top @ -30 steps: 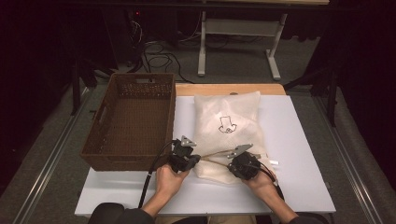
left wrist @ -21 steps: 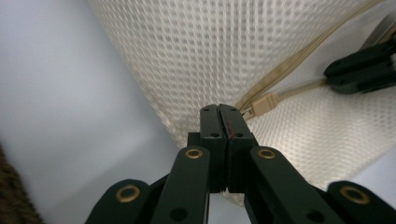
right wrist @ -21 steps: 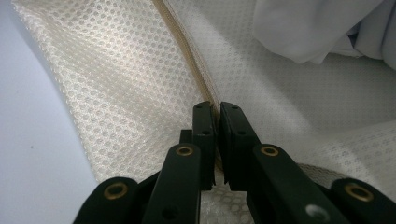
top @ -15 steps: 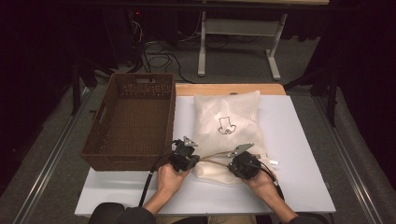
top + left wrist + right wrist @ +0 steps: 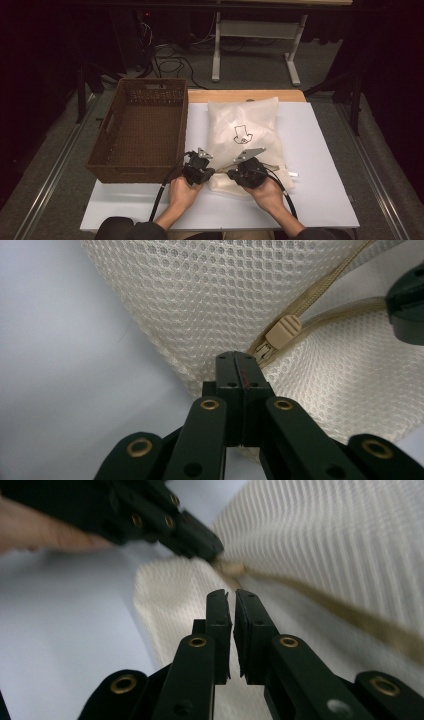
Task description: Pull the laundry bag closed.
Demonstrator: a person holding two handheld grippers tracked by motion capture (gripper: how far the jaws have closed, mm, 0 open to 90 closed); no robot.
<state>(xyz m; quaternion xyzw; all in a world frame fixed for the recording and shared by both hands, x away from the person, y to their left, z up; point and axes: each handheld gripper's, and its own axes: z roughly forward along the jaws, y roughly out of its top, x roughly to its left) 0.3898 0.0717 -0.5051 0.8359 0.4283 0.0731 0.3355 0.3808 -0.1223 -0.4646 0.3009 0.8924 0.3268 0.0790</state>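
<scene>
A: Mesh bag (image 5: 210, 300), cream, soft & light, is lying on the white worktop (image 5: 325, 165) beside the basket (image 5: 140, 130).

B: Tools?

A: Left tool (image 5: 242, 359) is clenched on the bag's corner by the zip slider (image 5: 283, 330). Right tool (image 5: 231, 596) is nearly closed, gripping nothing.

B: Grab the slider, I'd say; fabric will be bunching.

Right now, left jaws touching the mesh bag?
Touching. In the left gripper view, the left gripper has its jaws shut on the mesh bag at the edge, just below the zipper pull.
</scene>
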